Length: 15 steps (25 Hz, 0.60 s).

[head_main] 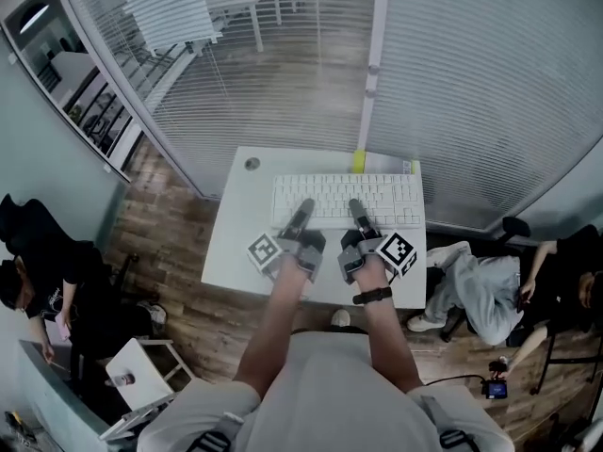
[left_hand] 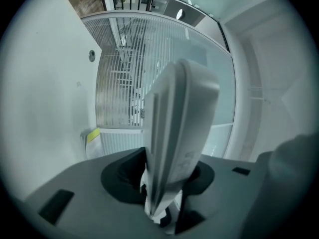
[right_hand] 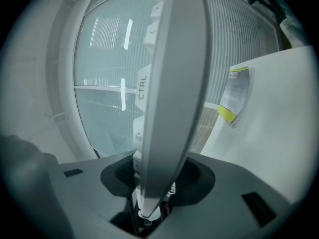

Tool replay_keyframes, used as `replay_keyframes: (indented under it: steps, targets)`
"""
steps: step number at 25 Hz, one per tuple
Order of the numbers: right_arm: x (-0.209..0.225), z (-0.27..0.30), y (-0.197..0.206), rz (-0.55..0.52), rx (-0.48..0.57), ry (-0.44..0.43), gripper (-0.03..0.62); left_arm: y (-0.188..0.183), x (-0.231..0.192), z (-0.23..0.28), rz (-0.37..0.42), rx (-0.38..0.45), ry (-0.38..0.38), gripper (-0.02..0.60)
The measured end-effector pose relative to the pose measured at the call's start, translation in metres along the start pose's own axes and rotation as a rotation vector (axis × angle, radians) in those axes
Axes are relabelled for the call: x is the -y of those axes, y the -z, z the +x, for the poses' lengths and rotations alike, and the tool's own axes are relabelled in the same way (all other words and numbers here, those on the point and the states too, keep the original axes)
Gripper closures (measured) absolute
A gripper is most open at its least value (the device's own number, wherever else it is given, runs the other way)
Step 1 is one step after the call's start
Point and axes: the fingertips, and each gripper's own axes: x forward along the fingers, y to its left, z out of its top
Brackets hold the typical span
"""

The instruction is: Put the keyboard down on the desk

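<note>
Both tools are clamped on the white keyboard (head_main: pixel 347 196): the left tool (head_main: pixel 302 209) grips its near long edge left of the middle and the right tool (head_main: pixel 357 207) grips the same edge right of the middle, and each gripper view shows the keyboard edge-on, wedged between that tool's jaws with the pads pressing on it. A glass wall with white blinds (head_main: pixel 471 83) runs behind the scene, and wooden floor (head_main: pixel 160 224) surrounds the white worktop (head_main: pixel 236 248). The keyboard lies lengthwise over the far right part of the worktop, roughly parallel to its far edge, keys facing up. In both gripper views a gap with the blinds showing through it separates the keyboard's underside from the worktop, so its near edge is held clear of the surface; whether the far edge touches cannot be told. A person in dark clothes (head_main: pixel 38 252) sits off the worktop's left edge, and another seated person (head_main: pixel 565 281) is off its right edge. A printed sheet with a yellow strip (head_main: pixel 359 161) lies at the far edge near the right corner, just beyond the keyboard. A black band (head_main: pixel 372 297) circles the right wrist. A small round fitting (head_main: pixel 252 164) sits near the far left corner.
</note>
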Motion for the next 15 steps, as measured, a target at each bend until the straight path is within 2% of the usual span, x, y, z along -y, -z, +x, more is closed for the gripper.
replay_keyframes:
  steps: [3,6,11,15]
  targets:
    - [0.002,0.002,-0.002,-0.040,-0.022,-0.039,0.448,0.002,-0.004,0.001,0.017,-0.014,0.018,0.436]
    - [0.009,0.009,-0.004,-0.051,-0.044,-0.039,0.447,-0.003,-0.010,0.007,0.040,-0.017,0.006,0.436]
    - [0.037,0.011,0.000,0.037,-0.061,0.025,0.447,-0.005,-0.028,0.010,0.050,-0.017,-0.078,0.436]
    - [0.044,0.015,0.000,0.072,-0.080,0.096,0.445,-0.006,-0.032,0.011,0.001,-0.013,-0.135,0.436]
